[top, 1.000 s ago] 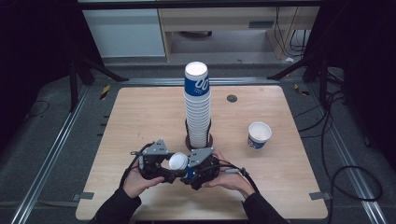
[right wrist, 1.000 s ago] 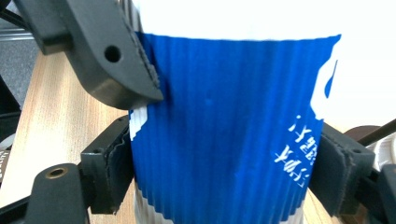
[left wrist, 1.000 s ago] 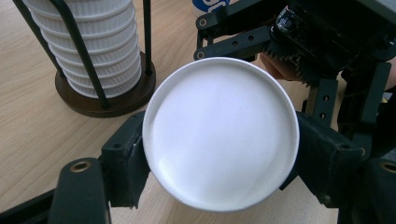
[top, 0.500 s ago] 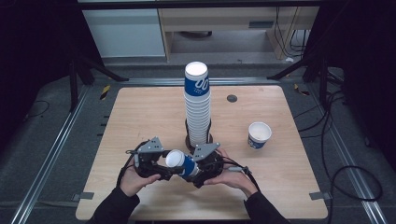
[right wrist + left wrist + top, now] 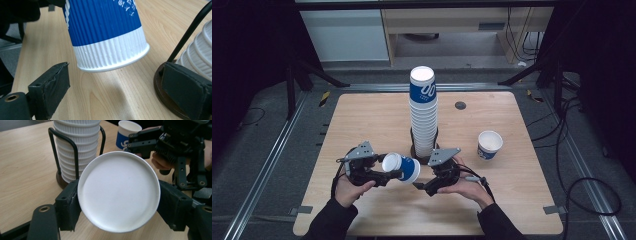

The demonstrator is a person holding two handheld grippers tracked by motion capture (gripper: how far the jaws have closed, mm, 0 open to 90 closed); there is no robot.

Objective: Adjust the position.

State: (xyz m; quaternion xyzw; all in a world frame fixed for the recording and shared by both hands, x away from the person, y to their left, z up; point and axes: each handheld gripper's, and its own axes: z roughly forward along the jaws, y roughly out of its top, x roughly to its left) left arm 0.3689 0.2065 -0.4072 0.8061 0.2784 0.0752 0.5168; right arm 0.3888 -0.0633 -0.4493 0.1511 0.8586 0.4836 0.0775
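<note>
A: What's the setting?
B: A wooden table [image 5: 362, 115] in a dark room with cables on the floor.
A: And at the left?
B: The left gripper [image 5: 384, 176] clamps a blue-and-white cup [image 5: 402, 168] by its sides, lying tilted above the table, base toward its camera.
A: The middle?
B: A tall cup stack [image 5: 423, 115] in a black holder [image 5: 62, 150], just behind the cup.
A: The right?
B: The right gripper [image 5: 419, 187] has just been opening; its jaws stand wide, nothing between them, the cup just ahead. Farther right, a second cup [image 5: 489, 145] stands upright.
</note>
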